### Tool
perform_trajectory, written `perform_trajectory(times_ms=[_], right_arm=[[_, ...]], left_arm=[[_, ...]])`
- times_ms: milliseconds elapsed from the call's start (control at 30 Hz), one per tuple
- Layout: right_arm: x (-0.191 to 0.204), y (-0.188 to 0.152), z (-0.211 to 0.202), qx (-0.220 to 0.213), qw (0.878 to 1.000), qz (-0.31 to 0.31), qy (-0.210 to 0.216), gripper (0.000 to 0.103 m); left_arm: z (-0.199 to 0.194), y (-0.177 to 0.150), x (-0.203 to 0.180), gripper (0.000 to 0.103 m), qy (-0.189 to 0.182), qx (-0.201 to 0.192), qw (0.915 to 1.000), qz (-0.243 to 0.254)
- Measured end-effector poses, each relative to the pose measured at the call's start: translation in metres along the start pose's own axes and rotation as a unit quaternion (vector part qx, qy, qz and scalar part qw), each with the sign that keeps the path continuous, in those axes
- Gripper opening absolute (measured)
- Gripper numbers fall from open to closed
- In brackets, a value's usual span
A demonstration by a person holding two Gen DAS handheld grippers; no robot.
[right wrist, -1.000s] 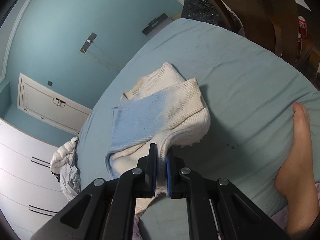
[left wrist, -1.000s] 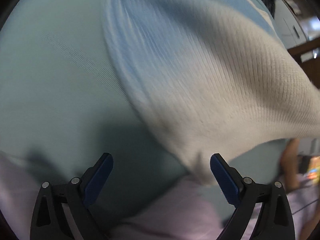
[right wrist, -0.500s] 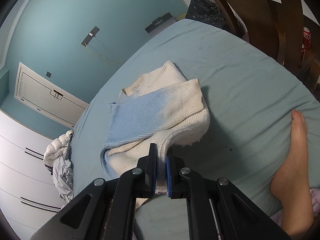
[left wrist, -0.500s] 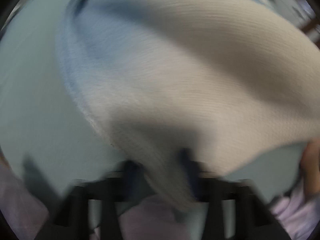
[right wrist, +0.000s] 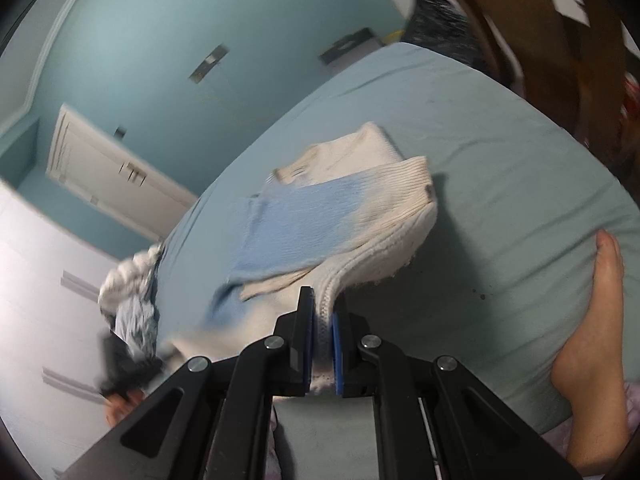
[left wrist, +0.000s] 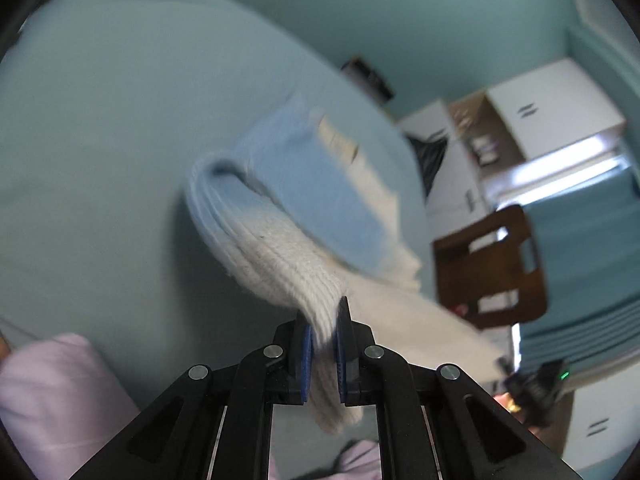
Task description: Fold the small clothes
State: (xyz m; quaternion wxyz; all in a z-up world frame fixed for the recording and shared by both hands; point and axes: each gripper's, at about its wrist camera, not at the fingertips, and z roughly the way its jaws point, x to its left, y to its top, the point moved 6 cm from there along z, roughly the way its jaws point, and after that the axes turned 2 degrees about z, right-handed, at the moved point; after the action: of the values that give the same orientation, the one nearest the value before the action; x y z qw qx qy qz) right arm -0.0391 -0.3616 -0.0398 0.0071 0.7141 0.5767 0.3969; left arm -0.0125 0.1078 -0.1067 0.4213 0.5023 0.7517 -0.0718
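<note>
A small cream and light blue knit sweater (right wrist: pixel 352 216) lies partly folded on the pale green bed sheet (right wrist: pixel 500 152). Its near edge is lifted off the sheet. My right gripper (right wrist: pixel 322 316) is shut on the cream ribbed hem at one end. In the left wrist view my left gripper (left wrist: pixel 323 332) is shut on the same sweater (left wrist: pixel 296 216) at the other end of that hem, and the cloth hangs up from the bed sheet (left wrist: pixel 100 128) between the two grippers.
A person's bare foot (right wrist: pixel 596 320) rests on the bed at the right. A pile of crumpled clothes (right wrist: pixel 132 296) lies at the bed's far left edge. A wooden chair (left wrist: pixel 492 268) and white cabinets (left wrist: pixel 556 108) stand beyond the bed. Lilac cloth (left wrist: pixel 48 396) sits near me.
My left gripper went from open beside the sweater's hem to shut on it, then rose and lifted the cloth. The right gripper kept its grip and shifted slightly.
</note>
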Motion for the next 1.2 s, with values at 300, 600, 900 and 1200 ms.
perform_trajectory(times_ms=[300, 600, 900, 1200], right_arm=[[0.058, -0.014, -0.046, -0.025, 0.994, -0.093, 0.044, 0.004], [0.059, -0.043, -0.074, 0.034, 0.995, -0.081, 0.056, 0.004], [0.008, -0.009, -0.035, 0.107, 0.994, -0.002, -0.029, 0.004], [-0.036, 0.130, 0.092, 0.101, 0.993, 0.039, -0.057, 0.004]], left_arm=[[-0.085, 0.017, -0.018, 0.007, -0.020, -0.030, 0.9991, 0.022], [-0.098, -0.031, -0.023, 0.008, 0.034, 0.070, 0.9960, 0.045], [-0.075, 0.028, -0.018, 0.008, 0.042, 0.055, 0.9976, 0.004], [0.052, 0.179, -0.016, 0.008, 0.093, 0.006, 0.9933, -0.068]])
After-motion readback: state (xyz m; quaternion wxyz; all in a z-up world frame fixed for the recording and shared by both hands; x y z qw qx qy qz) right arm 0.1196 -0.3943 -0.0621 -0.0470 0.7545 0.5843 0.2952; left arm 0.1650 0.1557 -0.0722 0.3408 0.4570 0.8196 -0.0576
